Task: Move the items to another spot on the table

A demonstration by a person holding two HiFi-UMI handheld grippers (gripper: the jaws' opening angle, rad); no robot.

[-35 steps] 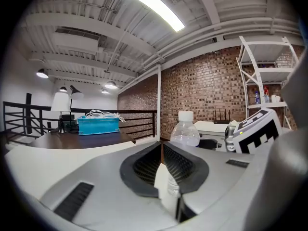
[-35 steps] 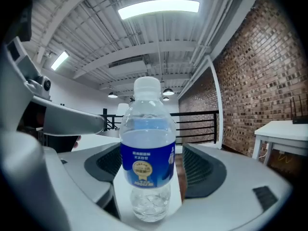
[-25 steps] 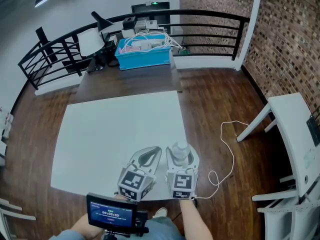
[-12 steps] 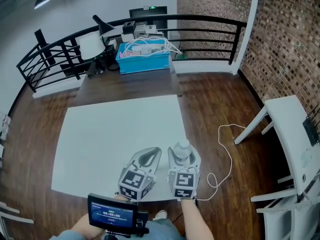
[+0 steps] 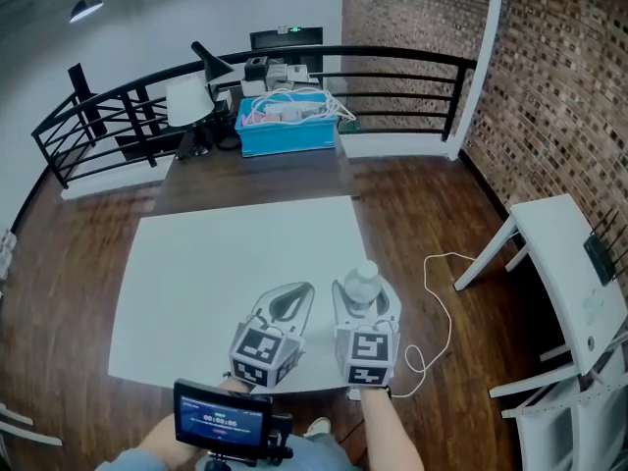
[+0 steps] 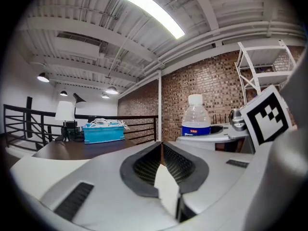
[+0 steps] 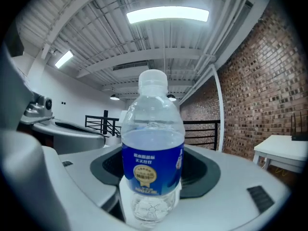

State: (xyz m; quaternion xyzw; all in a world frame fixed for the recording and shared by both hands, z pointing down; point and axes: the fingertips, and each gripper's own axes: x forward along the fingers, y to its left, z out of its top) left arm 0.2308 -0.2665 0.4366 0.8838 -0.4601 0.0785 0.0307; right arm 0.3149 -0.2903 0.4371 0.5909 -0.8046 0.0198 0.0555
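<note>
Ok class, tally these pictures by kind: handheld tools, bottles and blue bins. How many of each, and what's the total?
Grey handheld tools, the left tool and the right tool: 2
Clear plastic water bottle with a blue label: 1
Blue plastic bin: 1
Total: 4

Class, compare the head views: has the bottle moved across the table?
Yes. The bottle has gone slightly away from the table's near edge, toward its far edge.
</note>
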